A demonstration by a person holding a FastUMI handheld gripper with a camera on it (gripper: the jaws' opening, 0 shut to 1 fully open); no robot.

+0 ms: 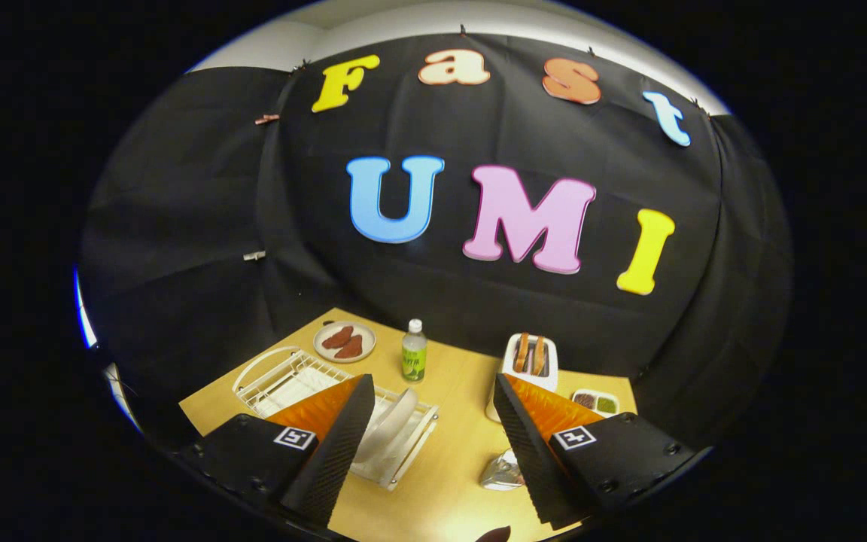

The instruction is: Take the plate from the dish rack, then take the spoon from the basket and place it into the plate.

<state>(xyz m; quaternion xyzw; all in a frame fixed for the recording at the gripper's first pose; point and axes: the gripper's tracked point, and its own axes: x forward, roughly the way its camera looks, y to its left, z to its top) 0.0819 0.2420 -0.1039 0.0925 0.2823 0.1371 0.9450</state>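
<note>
Wide apart and holding nothing, the jaws of the gripper (426,444) are seen above the table (456,452). Just ahead of the left finger, the plate (392,421) is stood on edge in the dish rack (283,376). Partly hidden by the right finger, the basket (503,473) is seen; its spoon cannot be made out.

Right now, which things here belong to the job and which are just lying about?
Job: plate standing in the rack; tool open above the table, holding nothing.

Lying about: bottle, dish of red pieces, toaster, small tray, shiny thing by the right finger.
</note>
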